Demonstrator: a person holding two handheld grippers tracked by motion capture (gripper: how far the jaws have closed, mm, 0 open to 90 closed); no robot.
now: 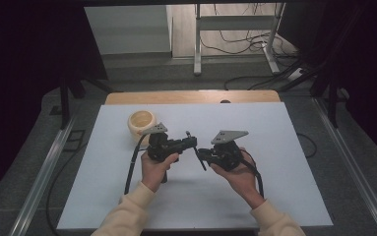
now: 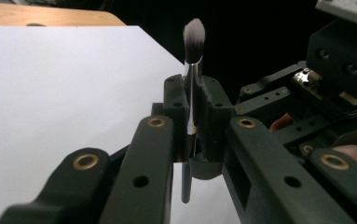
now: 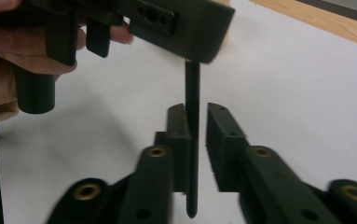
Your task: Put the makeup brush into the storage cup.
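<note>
Left gripper (image 2: 192,116) is clamped on the makeup brush (image 2: 194,42), bristles up. Right gripper (image 3: 197,140) has its 2 jaws apart around the handle below. Bowl (image 1: 141,123) sits behind the left gripper.

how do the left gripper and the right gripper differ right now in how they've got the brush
The left gripper is shut on the brush, clamped at its metal ferrule; the right gripper is open, its jaws either side of the black handle with a gap. The left one sits near the bristles, the right one at the handle's tail. Both are hand-held above the white table.
</note>
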